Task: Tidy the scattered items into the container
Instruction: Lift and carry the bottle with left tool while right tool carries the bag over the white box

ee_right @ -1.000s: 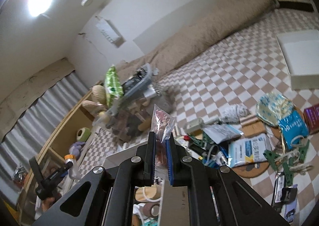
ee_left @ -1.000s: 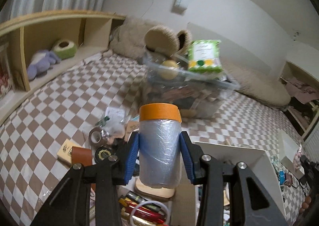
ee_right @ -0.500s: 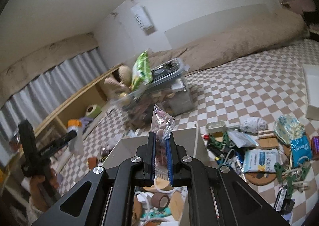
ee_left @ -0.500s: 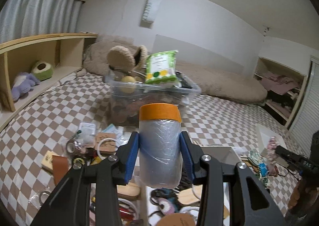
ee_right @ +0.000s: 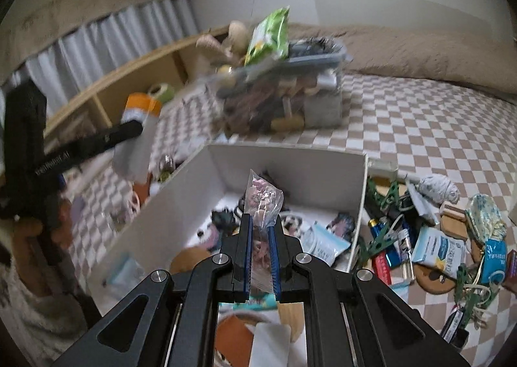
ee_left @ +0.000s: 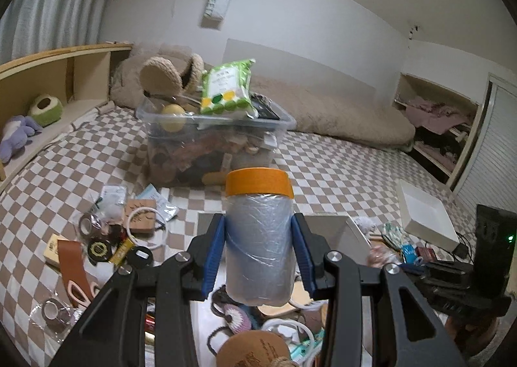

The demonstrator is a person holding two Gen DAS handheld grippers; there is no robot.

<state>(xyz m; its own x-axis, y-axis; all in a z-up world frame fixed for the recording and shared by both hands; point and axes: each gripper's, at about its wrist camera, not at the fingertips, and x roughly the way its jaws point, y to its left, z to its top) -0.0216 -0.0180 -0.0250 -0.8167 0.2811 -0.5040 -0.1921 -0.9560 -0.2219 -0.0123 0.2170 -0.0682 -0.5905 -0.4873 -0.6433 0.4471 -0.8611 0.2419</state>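
My left gripper (ee_left: 258,221) is shut on an upright roll of grey plastic film with an orange band on top (ee_left: 258,250), held above the near end of the white box (ee_left: 336,234). That same roll (ee_right: 139,127) shows at the left of the right wrist view, over the box's left wall. My right gripper (ee_right: 260,221) is shut on a small clear bag with pink contents (ee_right: 262,195), above the inside of the white box (ee_right: 290,166). The box holds coasters, packets and cords.
A full clear plastic bin (ee_left: 213,140) with a green pack (ee_left: 226,92) on top stands behind the box. Loose tape rolls and cards (ee_left: 106,237) lie left of the box. Packets, clips and batteries (ee_right: 436,247) lie to its right. A white lid (ee_left: 426,218) sits far right.
Both grippers have moved in over the white box with their loads still held. The right view has rolled level and now looks down into the box.
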